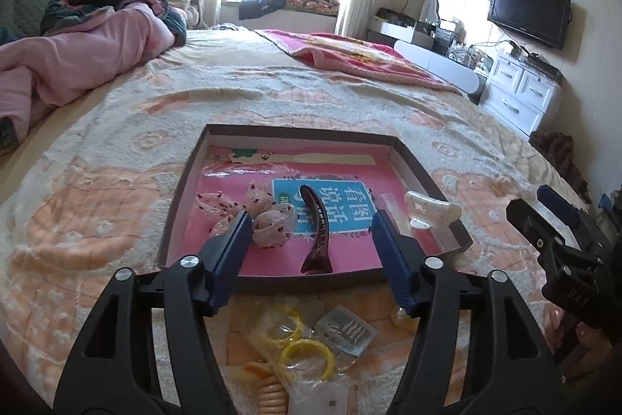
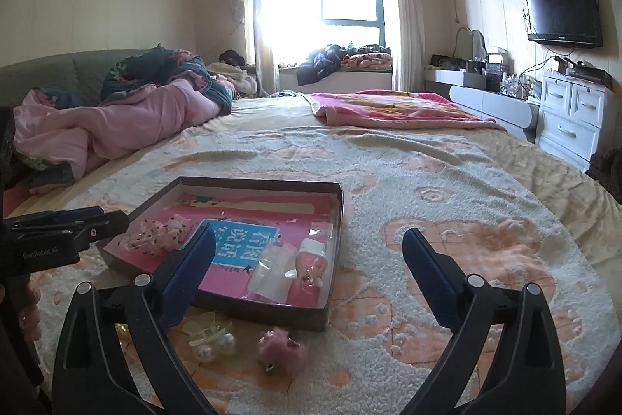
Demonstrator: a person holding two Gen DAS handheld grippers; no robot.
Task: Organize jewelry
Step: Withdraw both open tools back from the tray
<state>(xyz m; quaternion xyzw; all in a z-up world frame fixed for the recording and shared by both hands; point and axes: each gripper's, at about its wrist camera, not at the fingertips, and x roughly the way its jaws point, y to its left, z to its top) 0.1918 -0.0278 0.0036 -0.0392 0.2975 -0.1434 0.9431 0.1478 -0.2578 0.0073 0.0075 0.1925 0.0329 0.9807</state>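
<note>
Jewelry is split between a shallow box (image 1: 418, 162) sitting on the bed (image 1: 116, 181) and a loose pile in front of it. Inside the box, on a pink sheet, there's a dark brown hair claw (image 1: 315, 234) lying lengthwise in the middle, a pink speckled scrunchie (image 1: 272, 220) just left of it, and a white clip (image 1: 431, 207) at the right wall beside a clear packet (image 2: 272, 269). The left gripper (image 1: 309, 234) hangs over the near edge with its jaws partly open around the hair claw but not touching it, so it's holding nothing. The right gripper (image 2: 309, 249) is spread really wide and empty, its left finger over the box's near corner and its right finger over bare blanket. Still outside the box, near the grippers: yellow bangles (image 1: 305, 356), a bag of small silver bits (image 1: 346, 331), pearl earrings (image 2: 215, 343) and a fuzzy pink clip (image 2: 282, 347).
</note>
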